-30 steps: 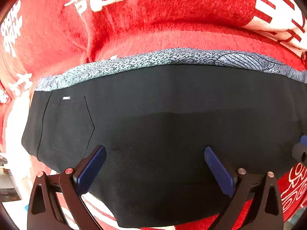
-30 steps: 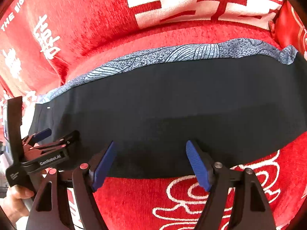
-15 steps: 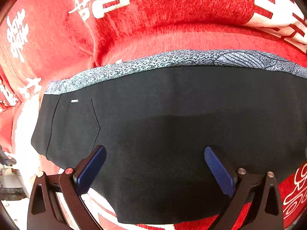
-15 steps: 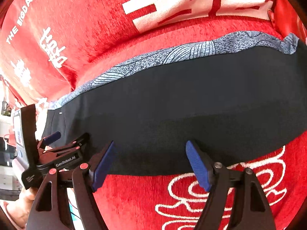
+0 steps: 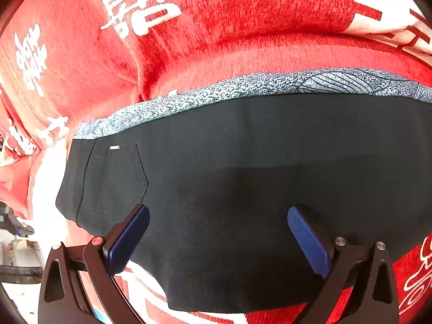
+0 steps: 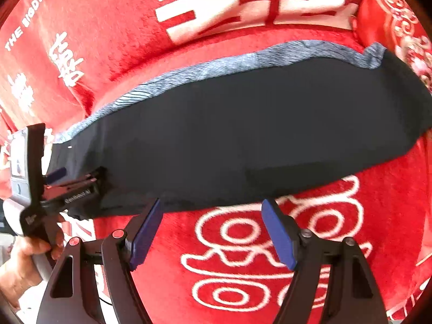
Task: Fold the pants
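Observation:
The pants (image 5: 256, 167) are black with a grey patterned strip (image 5: 243, 89) along the far edge and a back pocket (image 5: 116, 181) at the left end. They lie flat, folded lengthwise, on a red blanket, and also show in the right wrist view (image 6: 243, 135). My left gripper (image 5: 217, 216) is open and empty above the near part of the pants. My right gripper (image 6: 212, 210) is open and empty, over the blanket just in front of the pants' near edge. The left gripper (image 6: 67, 181) shows at the left of the right wrist view, over the pants' waist end.
The red blanket (image 6: 270, 256) with white characters covers the whole surface and rises in folds behind the pants (image 5: 243, 13). A red patterned cushion (image 6: 397, 27) sits at the far right. The surface's left edge (image 5: 21, 243) shows beside the waist end.
Both grippers have pulled back toward me and stayed open. The right gripper, which was over the pants' near edge, is now over the blanket. The pants lie as before.

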